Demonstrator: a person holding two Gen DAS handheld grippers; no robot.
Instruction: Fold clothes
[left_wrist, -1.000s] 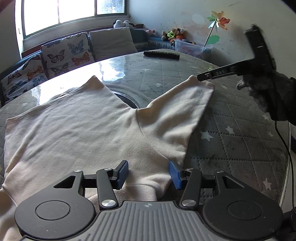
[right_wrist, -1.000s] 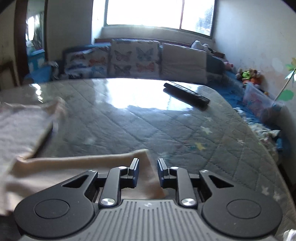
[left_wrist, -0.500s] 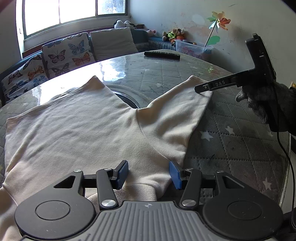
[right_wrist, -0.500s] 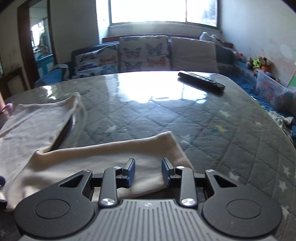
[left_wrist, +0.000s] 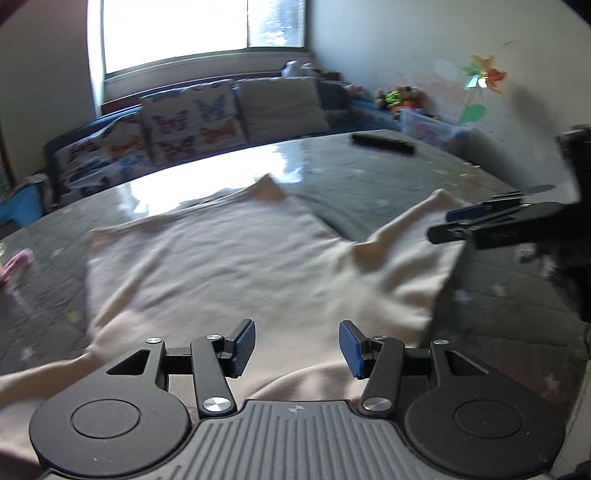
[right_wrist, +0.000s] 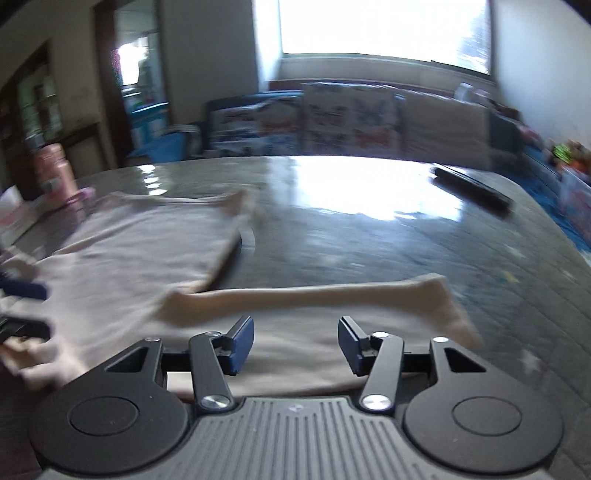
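A cream-coloured garment (left_wrist: 236, 269) lies spread on the grey quilted table (left_wrist: 369, 181), with two legs or sleeves pointing away. My left gripper (left_wrist: 297, 345) is open and empty, just above the garment's near part. My right gripper (right_wrist: 296, 344) is open and empty, over the near edge of the right-hand limb (right_wrist: 314, 306). In the left wrist view the right gripper (left_wrist: 476, 221) shows from the side at the limb's far right end. Both views are blurred by motion.
A black remote (left_wrist: 382, 144) lies at the table's far side, also in the right wrist view (right_wrist: 472, 190). A pink bottle (right_wrist: 59, 173) stands at the far left edge. A sofa with butterfly cushions (left_wrist: 192, 125) runs behind the table.
Both grippers have swung to the left and moved over the garment. The right gripper's jaws have opened wider. The right-hand limb's end looks shifted and rumpled.
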